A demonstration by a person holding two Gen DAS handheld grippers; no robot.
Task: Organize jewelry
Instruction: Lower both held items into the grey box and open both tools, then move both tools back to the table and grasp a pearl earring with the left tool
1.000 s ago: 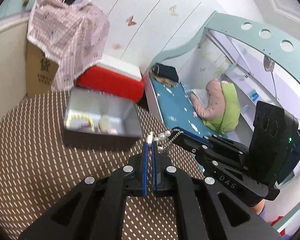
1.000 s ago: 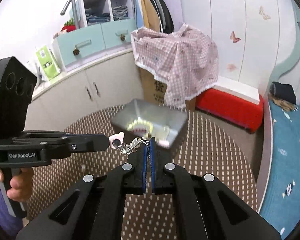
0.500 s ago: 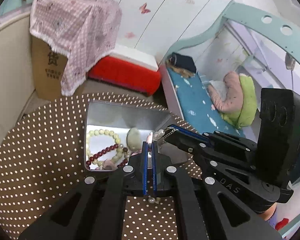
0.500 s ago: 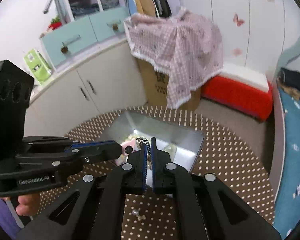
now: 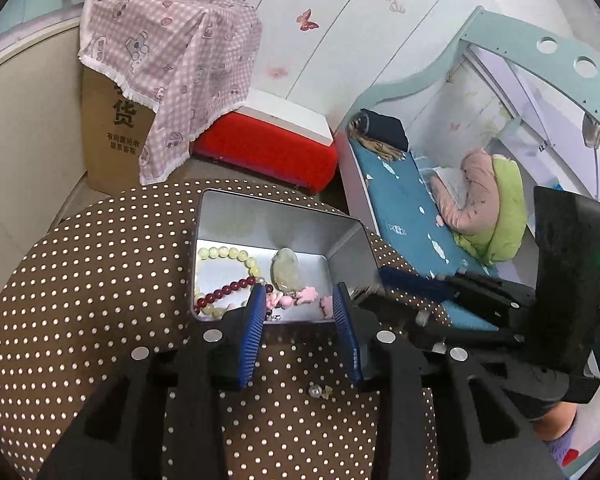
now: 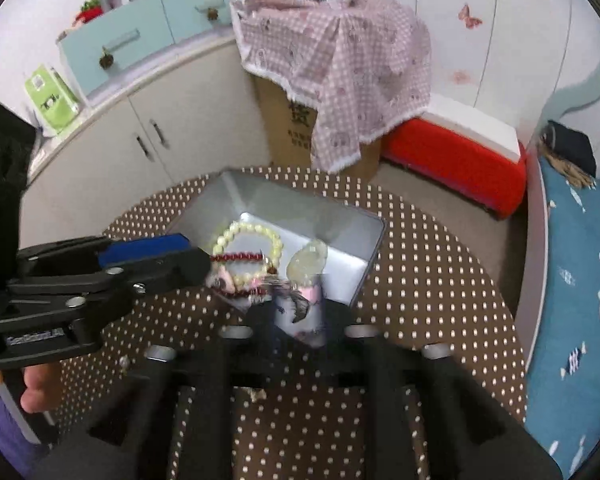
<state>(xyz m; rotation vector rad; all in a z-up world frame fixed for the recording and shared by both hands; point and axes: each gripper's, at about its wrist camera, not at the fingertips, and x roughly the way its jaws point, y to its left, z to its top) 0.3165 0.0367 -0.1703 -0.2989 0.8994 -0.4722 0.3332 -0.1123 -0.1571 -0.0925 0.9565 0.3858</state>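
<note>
Left wrist view
- Table [image 5: 80,292]: round, under a brown cloth with white dots.
- Tin [image 5: 352,244]: open silver box on the table, straight ahead of the left gripper [image 5: 298,312].
- In the tin: pale bead bracelet [image 5: 224,254] by the left wall; red bead bracelet [image 5: 224,292] lying over it; pale green pendant [image 5: 286,272] at the middle; pink charm chain [image 5: 296,298] along the near wall.
- Left fingers: blue pads apart and opening, one on each side of the pink charm chain at the tin's near wall; the pads do not press on it.
- Earring [image 5: 318,391]: small pearl piece on the cloth, on the near side of the tin, below the left fingers.
- Right gripper [image 5: 380,286]: comes in from the right to the tin's near right corner; its tip is blurred.

Right wrist view
- Tin [image 6: 374,240]: ahead of the right gripper [image 6: 298,312], with both bracelets and the pendant [image 6: 306,266] inside.
- Right fingers: smeared by blur and opening; the pink chain [image 6: 310,294] shows as a blurred patch at the tin's near edge, not gripped.
- Left gripper [image 6: 204,258]: reaches from the left to the tin's near left edge.
- Hand [image 6: 34,392]: on the left gripper's handle, lower left of the tin.
</note>
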